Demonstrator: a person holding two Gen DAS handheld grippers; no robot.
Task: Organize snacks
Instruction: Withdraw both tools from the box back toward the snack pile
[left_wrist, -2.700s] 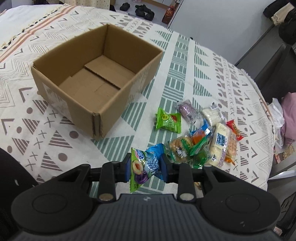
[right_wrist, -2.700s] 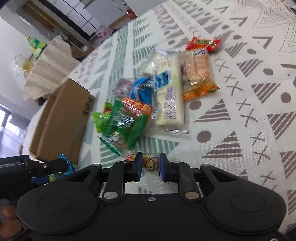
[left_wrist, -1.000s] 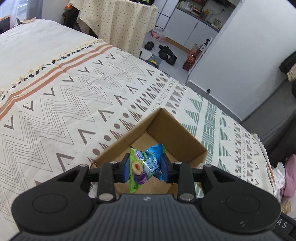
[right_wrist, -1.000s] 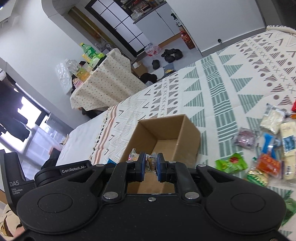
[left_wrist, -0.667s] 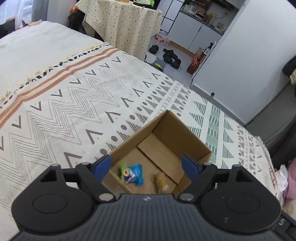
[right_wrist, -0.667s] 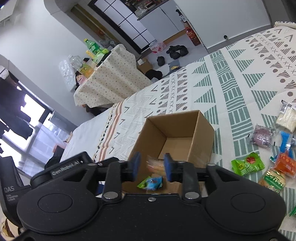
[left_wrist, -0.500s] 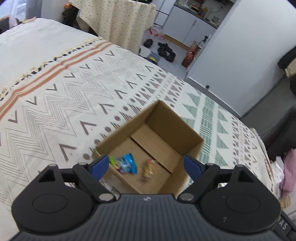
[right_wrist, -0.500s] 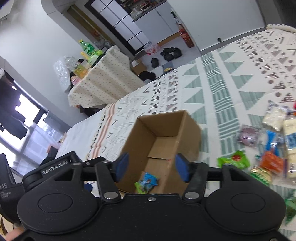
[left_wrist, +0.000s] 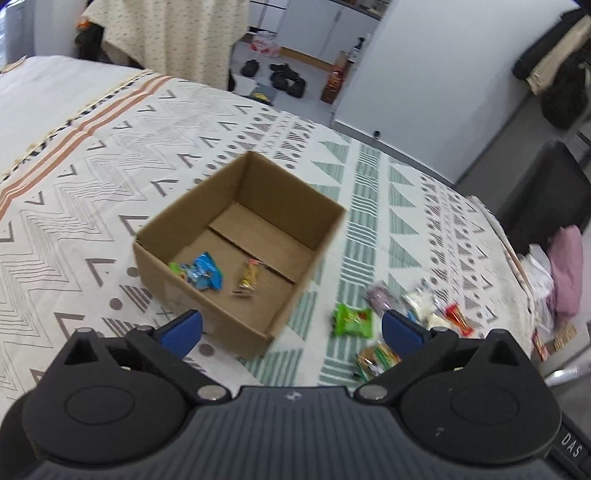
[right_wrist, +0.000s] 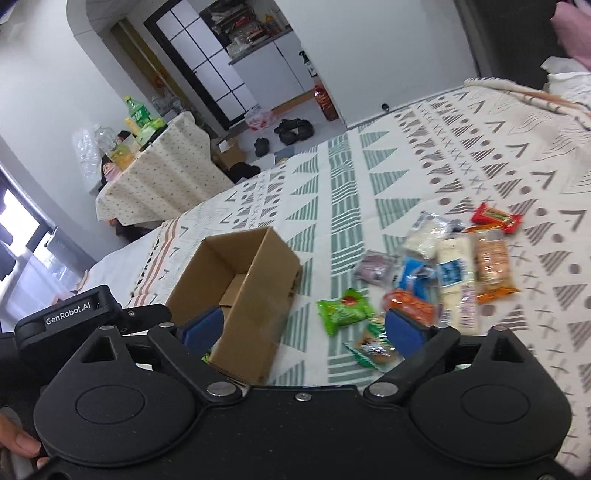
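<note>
Now we see both grippers' jaws opening, nothing between the fingers: left gripper (left_wrist: 291, 330), right gripper (right_wrist: 303, 326). Cardboard box (left_wrist: 306, 218) sits on the patterned bedspread (left_wrist: 92, 192), with a blue-green packet (left_wrist: 199, 273) and a small yellow packet (left_wrist: 249, 277) inside. Snack pile (right_wrist: 436, 273) lies beside the box, green packet (right_wrist: 343, 310) nearest.

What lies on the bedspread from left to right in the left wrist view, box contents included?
Blue-green packet → yellow-brown packet, both inside the cardboard box → green packet → purple packet → red packet.
</note>
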